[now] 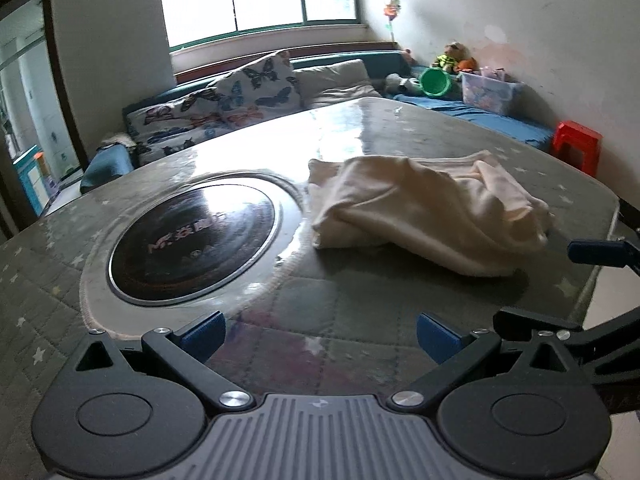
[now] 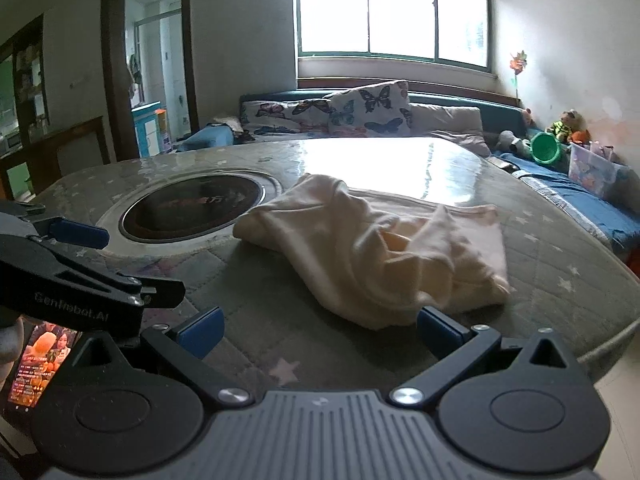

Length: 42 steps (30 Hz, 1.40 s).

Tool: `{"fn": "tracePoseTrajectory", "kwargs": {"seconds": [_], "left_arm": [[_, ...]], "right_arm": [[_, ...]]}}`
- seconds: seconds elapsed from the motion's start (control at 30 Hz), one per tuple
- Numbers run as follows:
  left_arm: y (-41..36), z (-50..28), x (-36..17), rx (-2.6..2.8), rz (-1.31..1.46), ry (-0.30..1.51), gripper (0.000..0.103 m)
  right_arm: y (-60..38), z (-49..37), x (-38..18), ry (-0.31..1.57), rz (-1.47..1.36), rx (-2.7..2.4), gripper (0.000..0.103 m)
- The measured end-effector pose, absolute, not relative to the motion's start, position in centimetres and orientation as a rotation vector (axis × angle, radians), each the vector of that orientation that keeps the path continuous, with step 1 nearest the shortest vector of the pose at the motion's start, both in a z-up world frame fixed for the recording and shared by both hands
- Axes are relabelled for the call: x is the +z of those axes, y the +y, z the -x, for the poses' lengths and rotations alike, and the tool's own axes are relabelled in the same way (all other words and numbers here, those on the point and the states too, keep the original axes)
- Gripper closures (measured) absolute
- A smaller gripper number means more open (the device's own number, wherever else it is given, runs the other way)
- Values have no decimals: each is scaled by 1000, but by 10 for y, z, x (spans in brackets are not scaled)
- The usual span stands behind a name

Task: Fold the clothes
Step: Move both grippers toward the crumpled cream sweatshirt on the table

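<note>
A cream-coloured garment (image 1: 424, 212) lies crumpled in a loose heap on the grey star-patterned table cover (image 1: 320, 300). It also shows in the right wrist view (image 2: 376, 248). My left gripper (image 1: 320, 334) is open and empty, held low over the near table edge, left of the garment. My right gripper (image 2: 320, 330) is open and empty, just in front of the garment's near edge, not touching it. The right gripper's fingers (image 1: 592, 252) show at the right edge of the left view; the left gripper (image 2: 80, 236) shows at the left of the right view.
A round black induction hob (image 1: 192, 244) is set into the table left of the garment. A sofa with butterfly cushions (image 1: 240, 92) stands behind. A red stool (image 1: 576, 144) and toys (image 1: 436, 80) are at the right. A lit phone (image 2: 36, 364) sits low left.
</note>
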<state>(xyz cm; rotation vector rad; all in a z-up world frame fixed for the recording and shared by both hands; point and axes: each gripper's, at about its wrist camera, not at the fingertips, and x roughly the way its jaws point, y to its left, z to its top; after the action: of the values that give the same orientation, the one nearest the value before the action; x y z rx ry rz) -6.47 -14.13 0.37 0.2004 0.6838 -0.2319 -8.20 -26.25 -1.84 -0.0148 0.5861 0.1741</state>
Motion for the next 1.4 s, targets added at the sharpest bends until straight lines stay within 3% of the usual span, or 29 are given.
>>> {"fn": "tracePoseTrajectory", "kwargs": {"seconds": [0.83, 1.4], "left_arm": [[-178, 90, 1, -233, -317, 632, 0], [-180, 70, -2, -243, -344, 699, 0]], "right_arm": [[-284, 112, -21, 534, 14, 87, 0], [-289, 96, -26, 587, 23, 69, 4]]}}
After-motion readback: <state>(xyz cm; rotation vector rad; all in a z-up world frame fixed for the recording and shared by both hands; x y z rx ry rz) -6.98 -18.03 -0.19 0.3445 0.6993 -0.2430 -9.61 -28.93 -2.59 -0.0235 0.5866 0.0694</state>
